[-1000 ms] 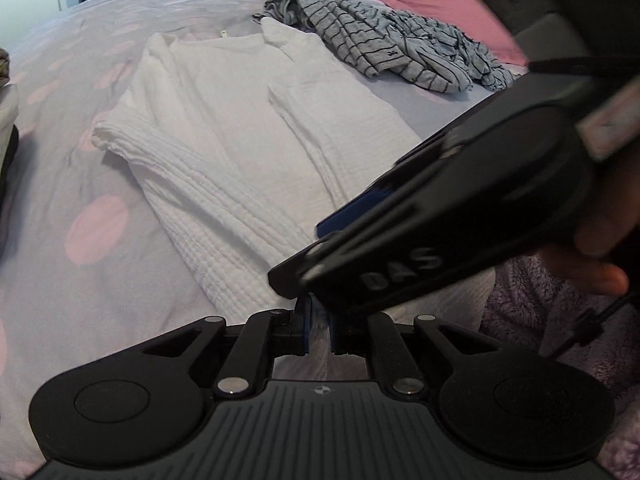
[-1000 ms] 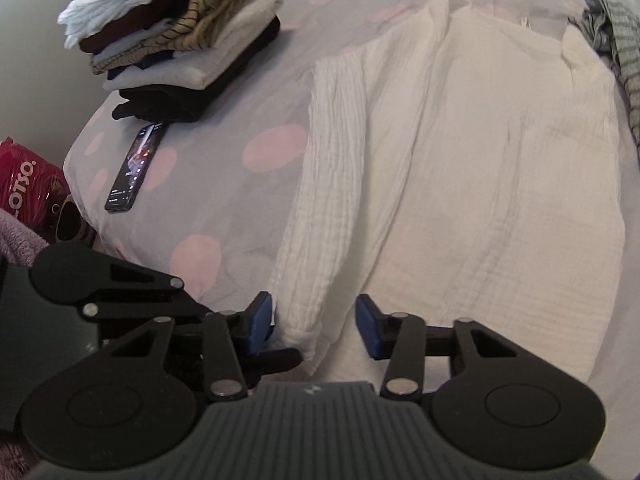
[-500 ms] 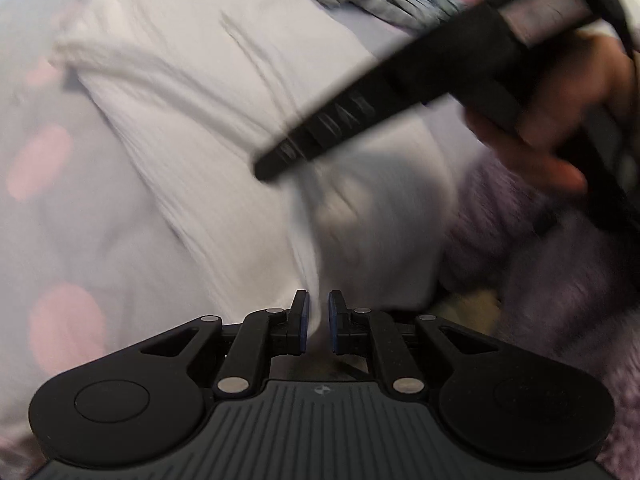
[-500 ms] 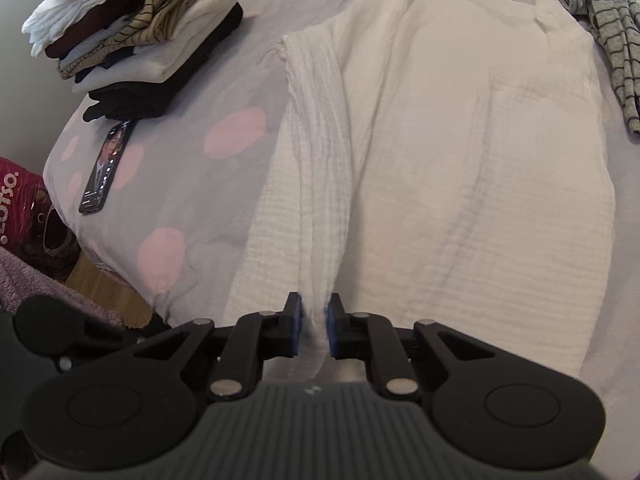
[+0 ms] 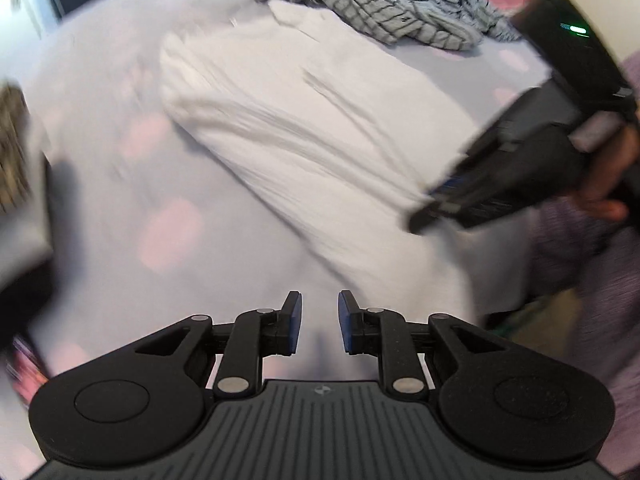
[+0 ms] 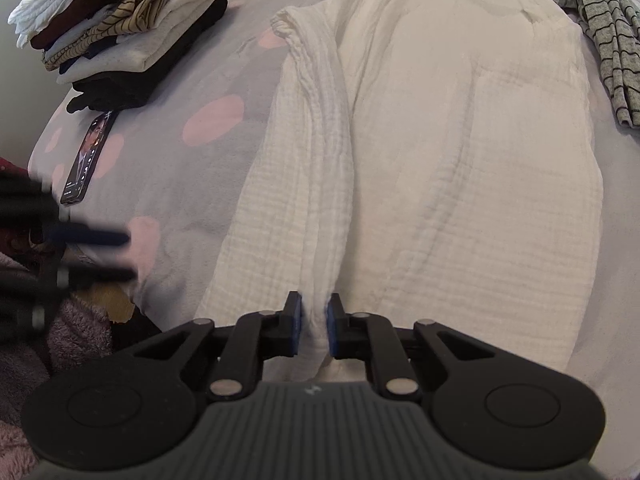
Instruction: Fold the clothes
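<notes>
A white crinkled shirt [image 6: 460,160] lies flat on the spotted bed sheet [image 6: 200,184], its left sleeve folded in along the body. My right gripper [image 6: 314,316] is shut on the near end of that folded sleeve at the hem, with cloth pinched between the blue pads. In the left wrist view the same shirt [image 5: 320,132] lies ahead, and the right gripper [image 5: 424,212] sits on its near right corner. My left gripper [image 5: 319,312] hovers over bare sheet left of the shirt. Its jaws are opening with nothing between them. It shows blurred at the left as the left gripper [image 6: 128,256].
A stack of folded clothes [image 6: 120,28] sits at the bed's far left, with a phone [image 6: 86,160] beside it. A grey striped garment [image 5: 380,4] lies crumpled beyond the shirt's collar. A purple fuzzy sleeve [image 6: 60,340] is at the bed's near edge.
My right gripper has shut on the folded sleeve end. My left gripper has opened and swung left off the shirt onto bare sheet.
</notes>
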{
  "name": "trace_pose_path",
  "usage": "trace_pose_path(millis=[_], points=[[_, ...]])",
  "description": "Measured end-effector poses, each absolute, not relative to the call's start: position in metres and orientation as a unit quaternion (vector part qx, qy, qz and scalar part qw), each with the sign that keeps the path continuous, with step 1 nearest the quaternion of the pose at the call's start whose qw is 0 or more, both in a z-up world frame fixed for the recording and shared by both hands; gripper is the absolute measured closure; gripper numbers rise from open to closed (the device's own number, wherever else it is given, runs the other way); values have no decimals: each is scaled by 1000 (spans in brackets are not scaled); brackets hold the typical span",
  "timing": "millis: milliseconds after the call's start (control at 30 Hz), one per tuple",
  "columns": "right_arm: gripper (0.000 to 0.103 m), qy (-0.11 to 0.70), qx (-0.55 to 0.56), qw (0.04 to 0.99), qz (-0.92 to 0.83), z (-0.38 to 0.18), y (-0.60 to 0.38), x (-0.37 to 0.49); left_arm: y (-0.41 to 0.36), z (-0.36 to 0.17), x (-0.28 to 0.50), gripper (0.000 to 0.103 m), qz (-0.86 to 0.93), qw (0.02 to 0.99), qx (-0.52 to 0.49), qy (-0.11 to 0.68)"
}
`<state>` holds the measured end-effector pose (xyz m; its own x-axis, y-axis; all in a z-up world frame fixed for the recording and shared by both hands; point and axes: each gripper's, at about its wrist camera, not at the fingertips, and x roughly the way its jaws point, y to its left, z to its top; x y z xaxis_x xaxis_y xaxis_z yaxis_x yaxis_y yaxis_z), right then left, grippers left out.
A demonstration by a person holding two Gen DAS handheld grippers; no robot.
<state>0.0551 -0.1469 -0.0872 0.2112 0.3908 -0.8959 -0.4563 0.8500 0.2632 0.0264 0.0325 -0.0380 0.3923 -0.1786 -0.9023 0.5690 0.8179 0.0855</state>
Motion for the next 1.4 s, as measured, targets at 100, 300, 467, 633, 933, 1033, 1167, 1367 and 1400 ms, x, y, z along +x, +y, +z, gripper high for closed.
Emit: trace_pose_path(millis=[100, 300, 467, 633, 933, 1033, 1167, 1367, 1400], points=[[88, 566, -28, 777, 273, -87, -148, 55, 36, -38, 46, 85, -226, 816, 263, 463], [88, 574, -18, 772, 274, -90, -150, 58, 31, -59, 86, 82, -205, 809, 404, 375], [88, 576, -20, 769, 278, -91, -149, 60, 17, -93, 101, 74, -212, 757, 558, 266], [88, 579, -21, 763, 286, -92, -144, 61, 6, -121, 120, 73, -219, 703, 644, 208], [88, 583, -5, 757, 296, -92, -148, 63, -13, -129, 137, 92, -249, 672, 672, 186], [88, 584, 25, 749, 312, -91, -151, 63, -16, -113, 141, 94, -246, 694, 648, 194], [88, 575, 71, 733, 356, -85, -153, 56, -27, -94, 141, 94, -246, 711, 635, 173], [88, 588, 116, 714, 362, -89, -168, 51, -66, -98, 139, 94, -279, 689, 650, 156], [88, 593, 122, 711, 356, -93, -171, 52, -72, -101, 140, 94, -287, 683, 653, 158]])
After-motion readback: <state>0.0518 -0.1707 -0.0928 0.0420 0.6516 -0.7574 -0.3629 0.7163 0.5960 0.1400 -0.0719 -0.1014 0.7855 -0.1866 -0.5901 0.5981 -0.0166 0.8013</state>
